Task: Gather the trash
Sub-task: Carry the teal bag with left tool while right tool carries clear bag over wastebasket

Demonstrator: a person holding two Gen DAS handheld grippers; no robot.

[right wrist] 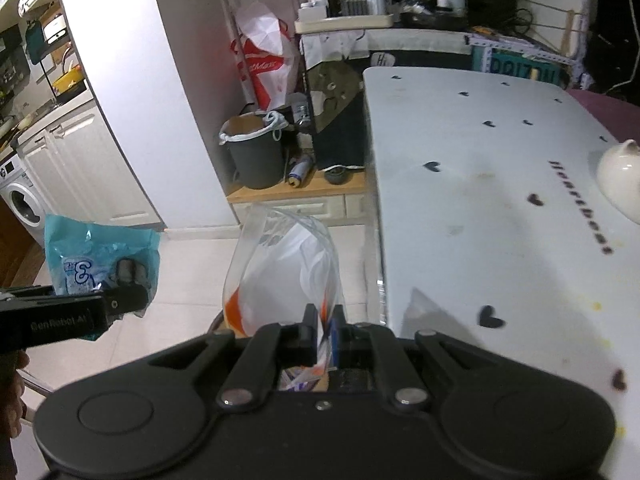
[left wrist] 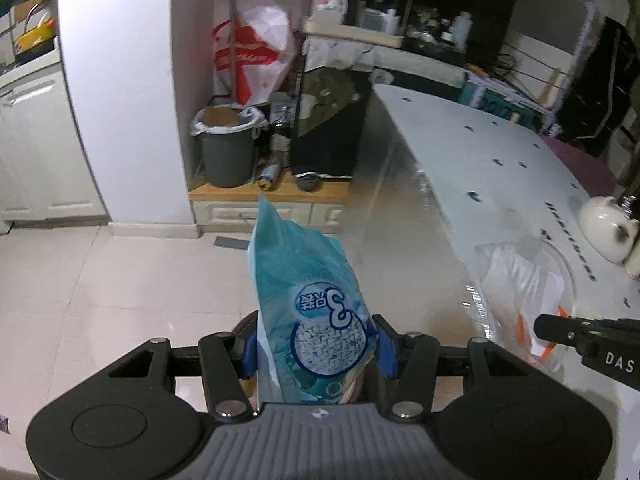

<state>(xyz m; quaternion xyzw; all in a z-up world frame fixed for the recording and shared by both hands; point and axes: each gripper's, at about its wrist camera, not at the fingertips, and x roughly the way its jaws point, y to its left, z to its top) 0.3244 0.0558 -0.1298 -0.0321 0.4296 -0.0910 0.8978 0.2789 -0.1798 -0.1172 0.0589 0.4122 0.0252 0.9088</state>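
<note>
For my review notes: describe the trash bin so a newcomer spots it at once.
Find the white table; past its far end a low wooden ledge runs along the wall. The trash bin stands there: a dark grey bucket with a white liner over its rim, below a red-and-white shopping bag.

Far shelf clutter [left wrist: 384,12] blurs past telling — the white teapot [right wrist: 620,184] is cut off at right.

Both handheld units are built the same way: matte black bodies, round caps at 4 and 8 o'clock, silver pivot screws on angled linkage arms. The left gripper [left wrist: 316,344] is fitted with blue finger pads and a ribbed grey centre plate. On the right gripper [right wrist: 323,334] one blue pad is seen. White lettering is printed along each gripper's side.
</note>
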